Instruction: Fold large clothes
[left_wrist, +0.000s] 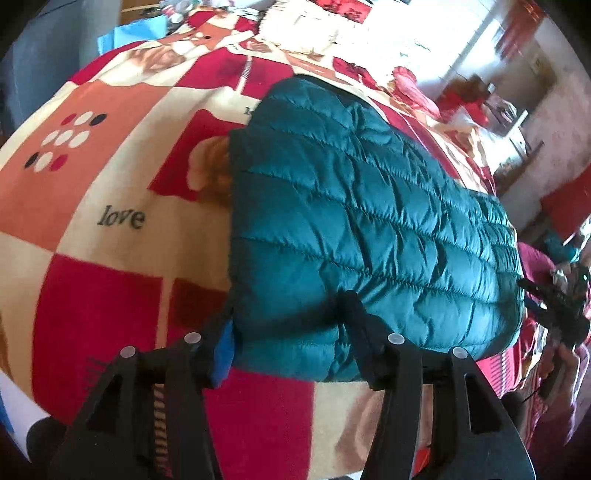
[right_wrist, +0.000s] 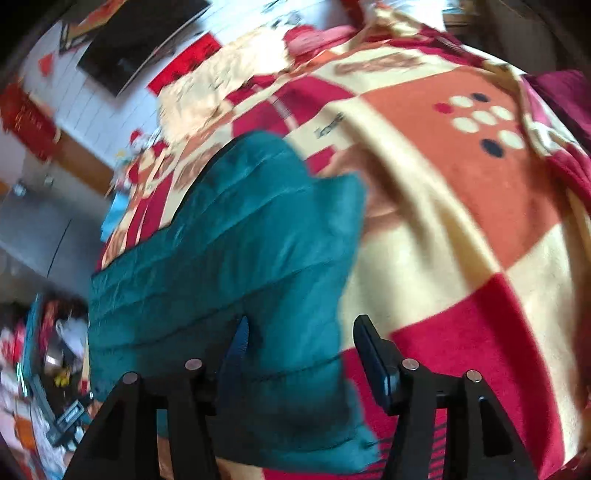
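Observation:
A teal quilted jacket (left_wrist: 362, 206) lies folded into a long pad on the patchwork blanket (left_wrist: 110, 280). My left gripper (left_wrist: 288, 325) straddles the jacket's near left corner. One finger sits at the jacket's edge and the other rests on its top, with the jaws apart and open. In the right wrist view the jacket (right_wrist: 229, 251) is blurred. My right gripper (right_wrist: 303, 339) is open over its other end, one finger over the teal fabric and the other over bare blanket (right_wrist: 461, 229). The right gripper (left_wrist: 530, 295) also shows in the left wrist view at the jacket's far right end, with a hand (left_wrist: 565, 365) holding it.
The red, orange and cream blanket covers a bed, with the word "love" (left_wrist: 122, 218) printed left of the jacket. Pink cloth (left_wrist: 413, 88) lies at the far side. A dark screen (right_wrist: 140, 40) hangs on the wall. Clutter (right_wrist: 48, 354) fills the floor beside the bed.

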